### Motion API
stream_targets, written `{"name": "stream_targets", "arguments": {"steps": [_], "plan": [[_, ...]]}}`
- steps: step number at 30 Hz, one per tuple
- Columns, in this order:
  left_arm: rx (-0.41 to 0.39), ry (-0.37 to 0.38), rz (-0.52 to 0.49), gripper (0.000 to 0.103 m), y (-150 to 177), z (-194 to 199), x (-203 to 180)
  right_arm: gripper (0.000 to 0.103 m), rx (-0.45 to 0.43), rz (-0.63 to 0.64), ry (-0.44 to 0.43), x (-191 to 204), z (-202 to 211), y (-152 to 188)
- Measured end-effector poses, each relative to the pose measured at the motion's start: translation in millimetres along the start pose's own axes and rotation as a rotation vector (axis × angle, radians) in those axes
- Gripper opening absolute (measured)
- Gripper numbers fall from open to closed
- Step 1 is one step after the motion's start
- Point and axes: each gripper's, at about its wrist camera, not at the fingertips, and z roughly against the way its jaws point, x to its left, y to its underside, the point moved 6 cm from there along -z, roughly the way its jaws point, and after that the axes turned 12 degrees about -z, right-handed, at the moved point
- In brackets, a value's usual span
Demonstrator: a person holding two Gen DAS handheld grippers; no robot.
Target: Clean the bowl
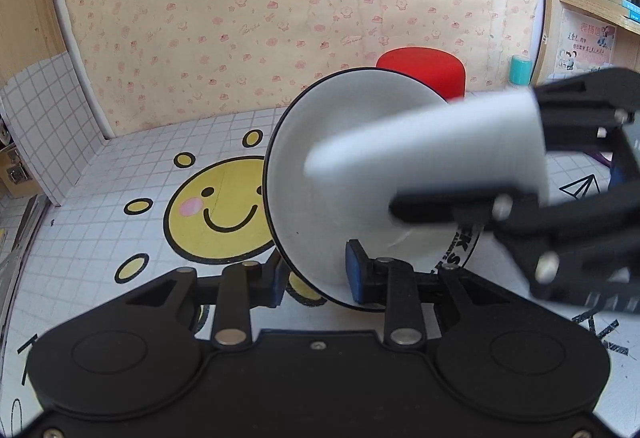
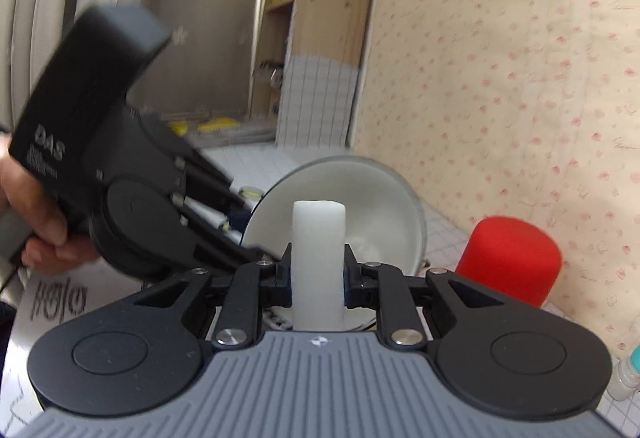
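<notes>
White bowl point(image 1: 332, 174) clamped by rim between pads of left gripper point(image 1: 316, 278), lifted off table point(image 1: 100, 238), tipped on edge, opening facing right, toward right gripper point(image 1: 472, 214). Black rim line visible around bowl edge. Right gripper point(image 2: 318, 278) squeezed tight on white sponge block point(image 2: 319, 258); block's long axis along the fingers, free end pointing into bowl point(image 2: 376, 218). In left wrist view, sponge block point(image 1: 432, 150) crosses in front of bowl interior, blurred; contact with inner wall not clear. Bowl interior otherwise plain white. Red cup point(image 1: 424, 70) upside down behind bowl near back edge of table by floral wall point(image 1: 240, 18); teal-capped bottle point(image 1: 519, 68) further right. Hand point(image 2: 36, 222) on left gripper body at left edge of right wrist view.
</notes>
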Motion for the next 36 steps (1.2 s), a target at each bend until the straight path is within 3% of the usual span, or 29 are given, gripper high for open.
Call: {"name": "stream_targets", "arguments": {"steps": [3,6,11,15,18,19,22,24,26,29,36], "plan": [[0.001,-0.008,-0.012,0.032,-1,0,-2,0.022,-0.029,0.012,0.075,-7,4,-3],[0.002,-0.014,-0.016,0.033,-2,0,-4,0.022,0.02,0.039,0.065,-4,0,3],[0.012,-0.014,0.011,0.05,-3,-5,-5,0.021,0.125,0.072,0.058,3,-15,17],[-0.003,0.007,0.079,0.055,0,-10,-1,0.022,0.139,0.052,0.045,3,-16,22],[-0.011,0.059,0.127,0.05,1,-14,1,0.022,0.128,0.03,0.037,1,-11,21],[-0.013,0.071,0.127,0.043,1,-13,0,0.022,0.127,0.027,0.035,0,-11,21],[-0.015,0.068,0.09,0.036,-2,-11,-4,0.022,0.113,0.016,0.046,0,-10,19],[-0.002,0.047,0.024,0.035,-5,-8,-7,0.023,0.099,0.007,0.051,-1,-7,17],[0.008,0.025,-0.04,0.033,-8,-6,-7,0.033,0.079,-0.001,0.055,-2,-3,14],[0.023,0.006,-0.076,0.033,-9,-6,-6,0.038,0.057,-0.004,0.037,0,1,10],[0.023,0.011,-0.083,0.033,-10,-7,-6,0.035,0.029,-0.023,-0.003,2,3,5]]}}
